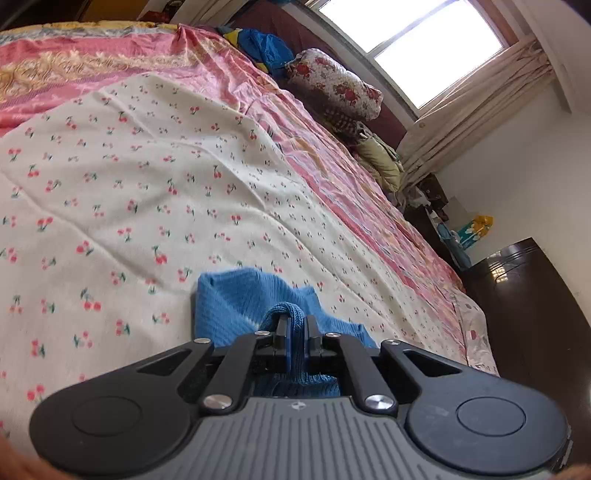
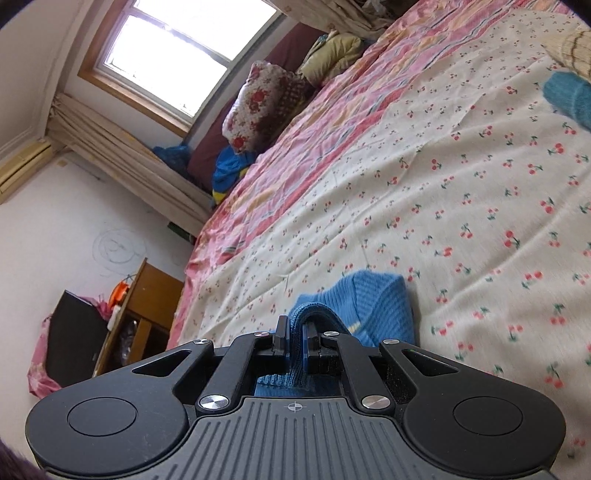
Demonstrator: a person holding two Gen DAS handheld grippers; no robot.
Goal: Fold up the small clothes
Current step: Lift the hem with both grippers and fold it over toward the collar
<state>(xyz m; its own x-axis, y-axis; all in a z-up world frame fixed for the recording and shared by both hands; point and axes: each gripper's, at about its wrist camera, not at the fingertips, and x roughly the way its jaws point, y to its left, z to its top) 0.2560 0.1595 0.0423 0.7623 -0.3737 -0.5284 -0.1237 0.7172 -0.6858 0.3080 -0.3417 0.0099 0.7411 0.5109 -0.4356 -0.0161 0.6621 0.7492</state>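
Both claws clamped on blue knit garment [image 1: 236, 295] over cherry-print sheet [image 1: 129, 177].
Floral pillow [image 1: 334, 83] at one o'clock, window [image 1: 410, 40] beyond.

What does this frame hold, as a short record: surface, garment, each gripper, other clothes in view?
surface: cherry sheet spread over a pink bedspread
garment: blue knit, bunched, lying partly on the sheet
left gripper: shut on a fold of the blue knit
right gripper: shut on a fold of the blue knit
other clothes: teal knit and beige knit at the far right edge of the right wrist view
background: floral pillow under the window
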